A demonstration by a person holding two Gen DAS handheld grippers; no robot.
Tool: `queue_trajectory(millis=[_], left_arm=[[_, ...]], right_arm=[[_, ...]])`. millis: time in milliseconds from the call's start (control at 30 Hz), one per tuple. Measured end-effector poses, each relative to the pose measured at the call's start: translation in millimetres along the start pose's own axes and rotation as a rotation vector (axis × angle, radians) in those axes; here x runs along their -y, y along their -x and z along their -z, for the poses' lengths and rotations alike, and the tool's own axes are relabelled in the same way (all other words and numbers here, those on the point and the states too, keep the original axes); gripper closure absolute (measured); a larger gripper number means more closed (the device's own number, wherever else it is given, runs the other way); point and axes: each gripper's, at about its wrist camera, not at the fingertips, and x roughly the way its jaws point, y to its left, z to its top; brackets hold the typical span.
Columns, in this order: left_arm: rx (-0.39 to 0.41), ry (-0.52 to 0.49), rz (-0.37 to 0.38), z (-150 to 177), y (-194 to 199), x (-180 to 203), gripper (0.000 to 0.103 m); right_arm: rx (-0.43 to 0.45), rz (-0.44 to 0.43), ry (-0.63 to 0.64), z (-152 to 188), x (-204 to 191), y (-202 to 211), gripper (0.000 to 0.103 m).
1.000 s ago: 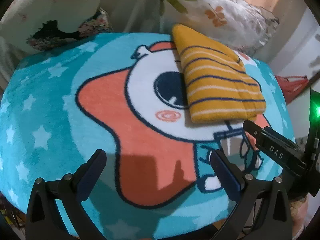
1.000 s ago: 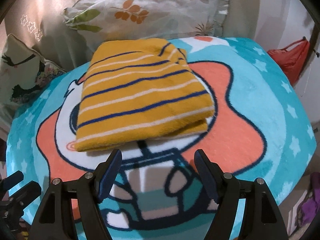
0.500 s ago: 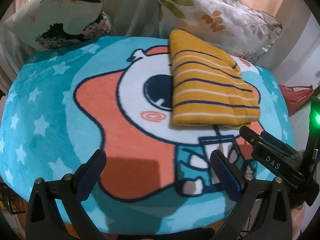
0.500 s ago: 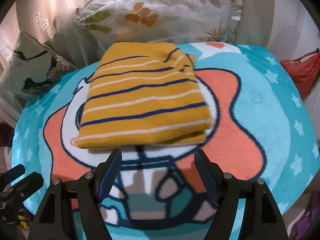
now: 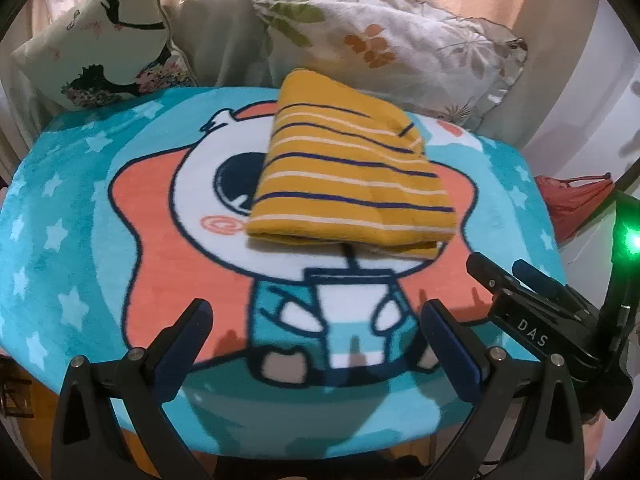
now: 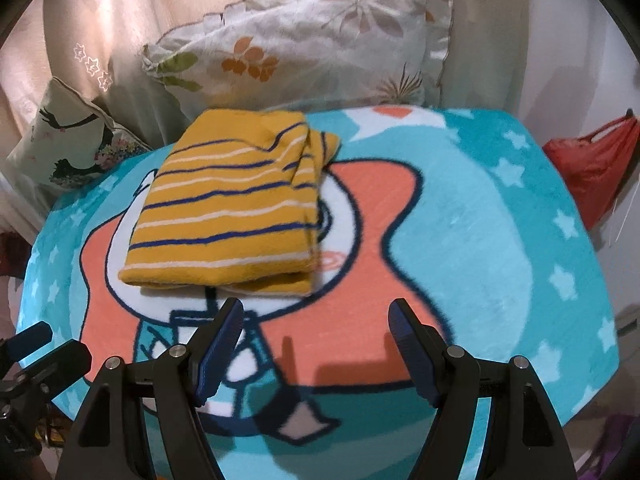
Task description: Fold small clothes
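A yellow garment with navy and white stripes (image 5: 348, 176) lies folded into a neat rectangle on the teal cartoon blanket (image 5: 72, 216). It also shows in the right wrist view (image 6: 228, 208). My left gripper (image 5: 314, 320) is open and empty, held back from the garment's near edge. My right gripper (image 6: 316, 320) is open and empty, near the garment's front right corner without touching it. The right gripper also shows at the right of the left wrist view (image 5: 520, 276). The left gripper shows at the lower left of the right wrist view (image 6: 36, 344).
A floral pillow (image 5: 400, 44) and a bird-print pillow (image 5: 104, 52) lean behind the blanket. A red bag (image 6: 592, 160) hangs at the right, beyond the blanket's edge. The blanket's front edge (image 5: 320, 440) drops off near my fingers.
Both grippers have drawn back and up from the folded garment, so it sits farther off in both views. The right wrist view has swung right. Both stay open and empty.
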Motion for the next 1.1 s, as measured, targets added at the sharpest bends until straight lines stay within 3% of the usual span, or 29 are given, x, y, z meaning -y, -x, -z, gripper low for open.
queue_trajectory(millis=[333, 1100], left_arm=[[-0.010, 0.015, -0.003, 4.3, -1.7, 23.7, 0.000], [-0.053, 0.032, -0.013, 7.9, -13.3, 29.0, 0.000]], right_arm=[[0.026, -0.005, 0.051, 0.9, 17.3, 7.6, 0.023], [0.022, -0.003, 0.067, 3.5, 20.2, 3.9, 0.023]])
